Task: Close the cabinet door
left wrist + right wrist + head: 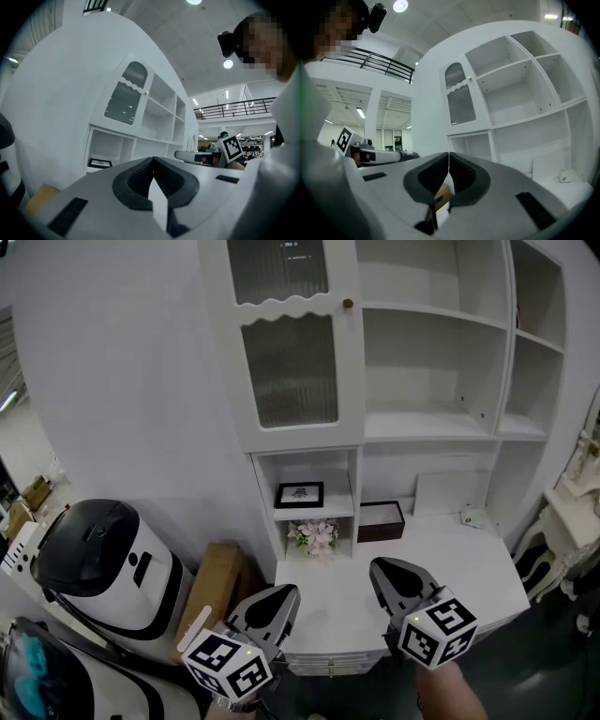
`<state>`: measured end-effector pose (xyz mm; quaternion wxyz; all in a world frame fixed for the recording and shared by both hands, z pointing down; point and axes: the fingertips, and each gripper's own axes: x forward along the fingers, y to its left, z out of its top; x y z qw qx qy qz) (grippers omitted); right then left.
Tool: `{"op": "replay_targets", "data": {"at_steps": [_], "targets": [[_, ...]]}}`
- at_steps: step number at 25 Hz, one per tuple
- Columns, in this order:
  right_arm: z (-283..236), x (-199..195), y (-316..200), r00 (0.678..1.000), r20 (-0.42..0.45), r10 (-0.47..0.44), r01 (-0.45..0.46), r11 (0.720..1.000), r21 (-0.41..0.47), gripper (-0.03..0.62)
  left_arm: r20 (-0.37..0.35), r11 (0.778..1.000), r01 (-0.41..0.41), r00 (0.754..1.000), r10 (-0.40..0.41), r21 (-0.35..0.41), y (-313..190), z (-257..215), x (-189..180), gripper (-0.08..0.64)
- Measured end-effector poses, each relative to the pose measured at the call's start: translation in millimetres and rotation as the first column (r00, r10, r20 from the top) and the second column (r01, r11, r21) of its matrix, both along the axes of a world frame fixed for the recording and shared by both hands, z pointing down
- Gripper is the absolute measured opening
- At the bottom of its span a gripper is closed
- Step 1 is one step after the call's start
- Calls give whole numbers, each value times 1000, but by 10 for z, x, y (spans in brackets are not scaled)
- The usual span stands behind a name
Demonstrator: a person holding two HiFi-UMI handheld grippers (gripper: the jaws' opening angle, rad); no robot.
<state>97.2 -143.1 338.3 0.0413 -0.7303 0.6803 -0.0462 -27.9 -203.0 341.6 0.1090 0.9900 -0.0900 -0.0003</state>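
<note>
The white cabinet door (286,338) with ribbed glass panes and a small brown knob (348,304) lies flat against the cabinet front, left of the bare shelves (433,362). It also shows in the left gripper view as the door (125,98) and in the right gripper view as the door (460,99). My left gripper (283,597) is shut and holds nothing, low over the desk's front left. My right gripper (387,572) is shut and holds nothing too, over the desk's front middle. Both stand well away from the door and point level towards the cabinet.
Below the door a cubby holds a framed picture (299,494) and pink flowers (315,535). A dark box (381,519) sits on the white desk (469,563). A white-and-black machine (103,559) and a cardboard box (211,592) stand at the left. A white chair (572,512) is at the right.
</note>
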Motion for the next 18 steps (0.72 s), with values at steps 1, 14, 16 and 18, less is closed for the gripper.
{"op": "replay_targets", "data": {"at_steps": [1, 14, 16, 18], "targets": [[3, -15, 46, 1000, -2, -15, 15, 1000, -4, 8, 1, 1000, 13, 1000, -13, -3, 57, -2, -3, 5], [83, 100, 653, 983, 19, -181, 181, 983, -6, 6, 34, 988, 157, 987, -157, -12, 818, 70, 175, 5], [99, 105, 706, 979, 22, -202, 203, 979, -4, 5, 38, 985, 173, 984, -172, -9, 901, 67, 185, 5], [109, 107, 759, 976, 24, -218, 218, 976, -3, 5, 36, 983, 185, 982, -184, -8, 975, 65, 198, 5]]}}
